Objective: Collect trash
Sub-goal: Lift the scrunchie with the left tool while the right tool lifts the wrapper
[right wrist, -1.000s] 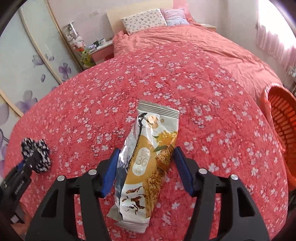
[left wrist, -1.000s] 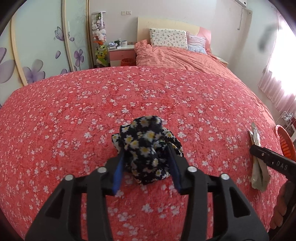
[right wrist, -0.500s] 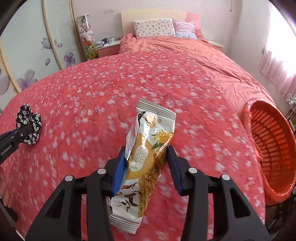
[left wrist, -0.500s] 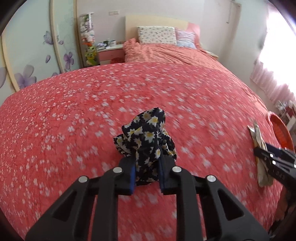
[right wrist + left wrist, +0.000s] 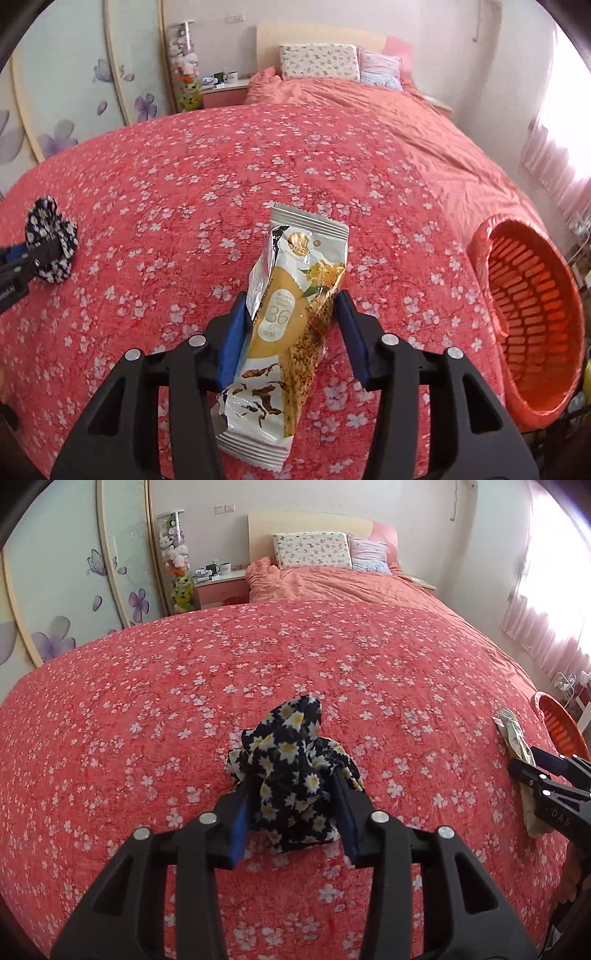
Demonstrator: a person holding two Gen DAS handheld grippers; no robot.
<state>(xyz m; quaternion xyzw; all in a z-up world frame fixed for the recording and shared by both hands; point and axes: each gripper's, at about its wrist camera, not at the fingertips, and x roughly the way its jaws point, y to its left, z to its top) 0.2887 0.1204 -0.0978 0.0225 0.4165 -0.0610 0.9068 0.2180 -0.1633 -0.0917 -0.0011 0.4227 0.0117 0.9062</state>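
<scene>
My left gripper (image 5: 293, 812) has the crumpled black cloth with white daisies (image 5: 291, 768) between its blue pads. Its jaws have just been opening again after a tight squeeze, and the cloth bulges against both pads, so I read it as a loose grip. The bundle sits on the red quilt printed with small white blossoms (image 5: 184, 686).

My right gripper (image 5: 290, 325) holds the white and gold foil snack wrapper (image 5: 295, 295) about its middle, the torn top pointing away from me and the crimped bottom hanging towards the camera. Those jaws have just widened slightly too; the left pad lies against the wrapper's edge, while on the right I cannot tell whether the pad presses or merely touches it.

From the right wrist view, the orange plastic mesh basket (image 5: 532, 306) lies on its side at the quilt's right edge, mouth facing the wrapper, near but apart from it. Far beyond, two pillows (image 5: 312, 550) lean on the pale headboard (image 5: 314, 520).
</scene>
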